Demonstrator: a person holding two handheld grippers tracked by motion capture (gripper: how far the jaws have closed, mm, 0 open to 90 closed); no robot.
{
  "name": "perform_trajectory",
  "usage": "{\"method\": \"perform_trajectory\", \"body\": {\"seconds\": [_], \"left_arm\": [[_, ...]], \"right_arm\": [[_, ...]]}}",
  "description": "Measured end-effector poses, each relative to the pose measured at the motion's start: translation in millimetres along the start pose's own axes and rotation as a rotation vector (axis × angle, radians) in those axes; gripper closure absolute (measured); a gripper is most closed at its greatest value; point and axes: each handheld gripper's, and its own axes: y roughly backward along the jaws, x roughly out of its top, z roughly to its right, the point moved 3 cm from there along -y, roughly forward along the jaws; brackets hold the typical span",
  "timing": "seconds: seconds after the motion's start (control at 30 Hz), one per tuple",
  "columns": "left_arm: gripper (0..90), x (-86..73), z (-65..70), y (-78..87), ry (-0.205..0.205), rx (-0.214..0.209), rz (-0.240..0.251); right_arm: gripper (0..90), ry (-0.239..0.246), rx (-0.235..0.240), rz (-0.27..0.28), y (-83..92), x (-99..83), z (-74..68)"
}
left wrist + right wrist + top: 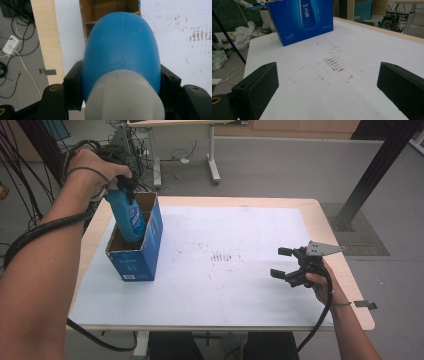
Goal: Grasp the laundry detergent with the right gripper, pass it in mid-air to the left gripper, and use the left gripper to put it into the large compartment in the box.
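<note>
A blue bottle point(128, 216) with a white cap point(125, 98) hangs bottom-down, its lower part inside an open blue cardboard box point(136, 261) at the table's left. My left gripper point(125, 184) is shut on the bottle near its neck and holds it from above. In the left gripper view the bottle point(122, 45) sits between the black jaws of the left gripper point(121, 81), with the brown inside of the box point(110, 10) beyond it. My right gripper point(281, 262) stays low over the table's right side, open and holding nothing. In the right gripper view the right gripper point(329, 82) faces the box point(302, 20).
A white sheet point(225, 285) with reddish-brown marks point(224, 257) covers the wooden table point(325, 225). Cables point(30, 235) trail at the left edge and on the floor. A second table's legs point(214, 165) stand behind, and a black post point(372, 175) rises at the right.
</note>
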Motion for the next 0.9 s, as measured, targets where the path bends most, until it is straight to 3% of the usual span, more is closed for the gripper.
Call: {"method": "perform_trajectory", "body": {"seconds": [0.2,0.9], "left_arm": [[37.5,-2.0,-3.6,-14.4,0.011,-0.030,-0.010],[37.5,-8.2,1.6,-65.8,0.002,-0.035,-0.060]], "right_arm": [[3.6,-0.005,0.000,0.002,-0.4,-1.4,-0.4],[3.9,-0.012,0.004,-0.003,-1.2,-6.8,-2.9]]}}
